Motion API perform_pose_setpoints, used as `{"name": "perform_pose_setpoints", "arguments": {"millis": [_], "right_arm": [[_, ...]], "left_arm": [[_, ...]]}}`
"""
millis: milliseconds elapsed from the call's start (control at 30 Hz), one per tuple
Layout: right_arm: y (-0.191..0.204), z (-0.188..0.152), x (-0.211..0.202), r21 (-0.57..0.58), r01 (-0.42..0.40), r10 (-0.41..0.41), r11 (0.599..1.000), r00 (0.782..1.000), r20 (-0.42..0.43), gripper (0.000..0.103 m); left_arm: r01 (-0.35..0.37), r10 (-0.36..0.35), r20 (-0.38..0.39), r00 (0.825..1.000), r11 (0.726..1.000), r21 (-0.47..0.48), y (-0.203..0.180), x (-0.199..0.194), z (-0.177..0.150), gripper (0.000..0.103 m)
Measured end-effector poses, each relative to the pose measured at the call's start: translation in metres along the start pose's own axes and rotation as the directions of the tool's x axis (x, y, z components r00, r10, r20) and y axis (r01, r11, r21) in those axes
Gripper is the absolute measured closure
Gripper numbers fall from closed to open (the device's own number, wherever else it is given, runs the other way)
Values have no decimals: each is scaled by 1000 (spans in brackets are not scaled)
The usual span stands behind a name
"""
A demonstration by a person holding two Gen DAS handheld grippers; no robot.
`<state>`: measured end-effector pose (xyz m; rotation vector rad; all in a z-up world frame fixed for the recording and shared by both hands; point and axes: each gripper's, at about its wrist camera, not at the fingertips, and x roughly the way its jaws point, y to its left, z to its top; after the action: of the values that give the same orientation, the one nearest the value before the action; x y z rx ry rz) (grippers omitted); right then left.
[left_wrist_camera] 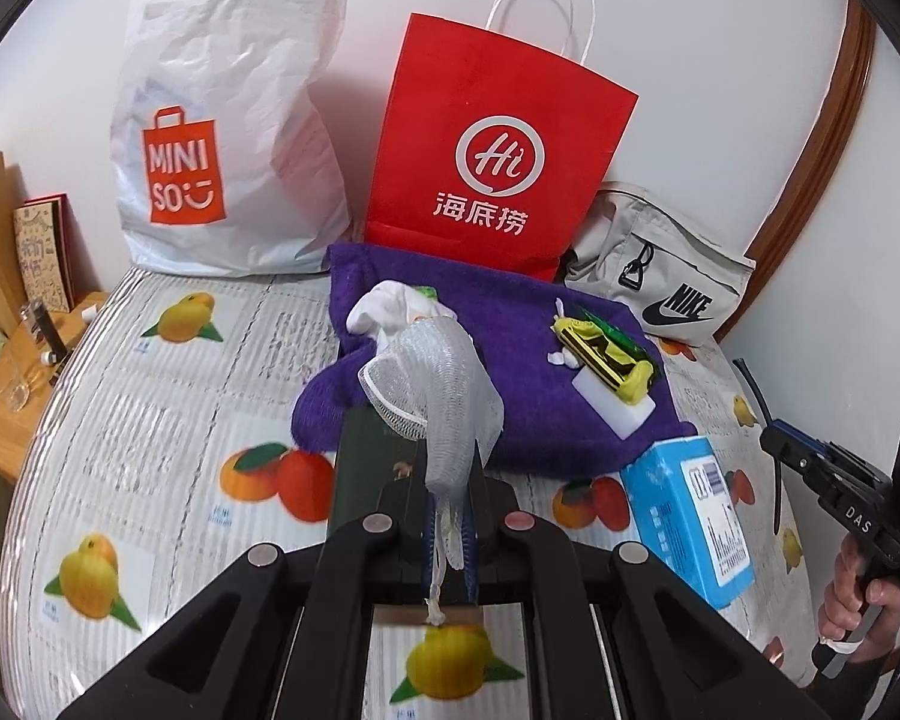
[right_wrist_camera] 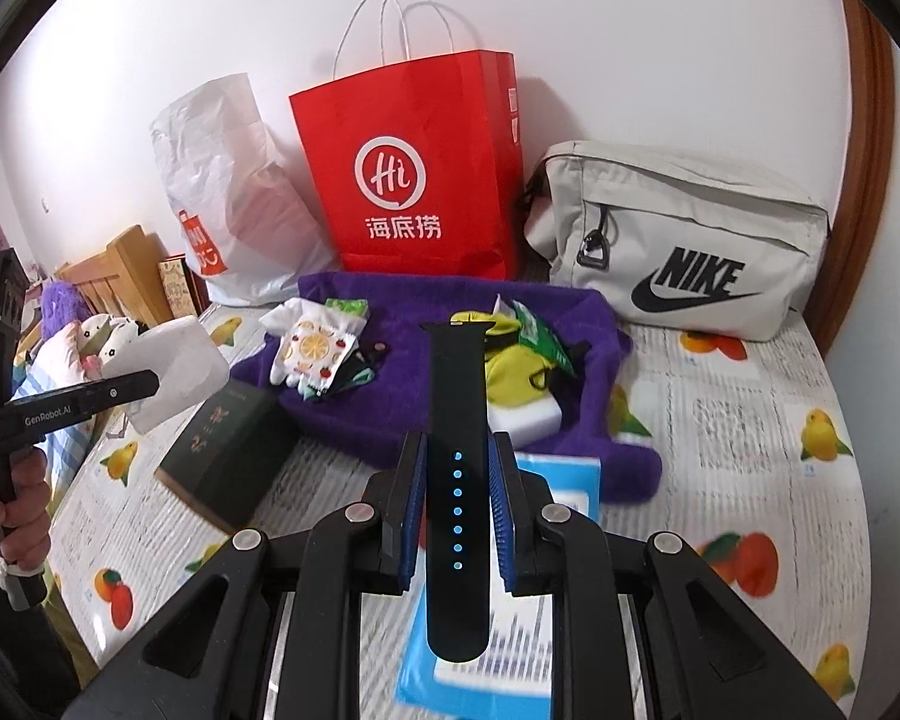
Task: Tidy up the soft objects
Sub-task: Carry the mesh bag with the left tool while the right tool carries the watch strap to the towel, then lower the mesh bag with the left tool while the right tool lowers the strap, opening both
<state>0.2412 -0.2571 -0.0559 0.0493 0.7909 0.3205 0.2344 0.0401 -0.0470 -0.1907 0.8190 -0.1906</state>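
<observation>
My left gripper (left_wrist_camera: 450, 477) is shut on a white mesh net sleeve (left_wrist_camera: 444, 384), which stands up from the jaws over the purple towel (left_wrist_camera: 528, 402). My right gripper (right_wrist_camera: 457, 450) is shut on a black watch strap (right_wrist_camera: 456, 384) with a row of holes, pointing toward the towel (right_wrist_camera: 390, 408). On the towel lie white patterned socks (right_wrist_camera: 309, 354), a yellow cloth item (right_wrist_camera: 516, 378) and a white sponge block (left_wrist_camera: 615, 405). Each gripper shows in the other's view: the left gripper (right_wrist_camera: 150, 384) with the net (right_wrist_camera: 177, 363) at the left, the right gripper (left_wrist_camera: 780, 444) at the right edge.
Against the wall stand a white Miniso plastic bag (left_wrist_camera: 228, 120), a red paper bag (left_wrist_camera: 498, 150) and a beige Nike pouch (right_wrist_camera: 690, 240). A blue box (left_wrist_camera: 687, 516) and a dark green box (right_wrist_camera: 228, 450) lie on the fruit-print cover. A wooden bedside stand (left_wrist_camera: 6, 396) is at the left.
</observation>
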Motion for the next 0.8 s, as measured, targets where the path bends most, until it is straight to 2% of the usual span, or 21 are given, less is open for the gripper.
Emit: {"name": "perform_pose_setpoints", "arguments": {"millis": [433, 800], "right_arm": [[-11, 51, 67, -31, -10, 9, 999, 999, -35, 83], [-18, 78, 134, -28, -35, 31, 999, 991, -129, 83]], "left_arm": [[20, -20, -56, 998, 1000, 3, -2, 53, 33, 95], [52, -49, -121, 991, 998, 23, -16, 109, 60, 95]]}}
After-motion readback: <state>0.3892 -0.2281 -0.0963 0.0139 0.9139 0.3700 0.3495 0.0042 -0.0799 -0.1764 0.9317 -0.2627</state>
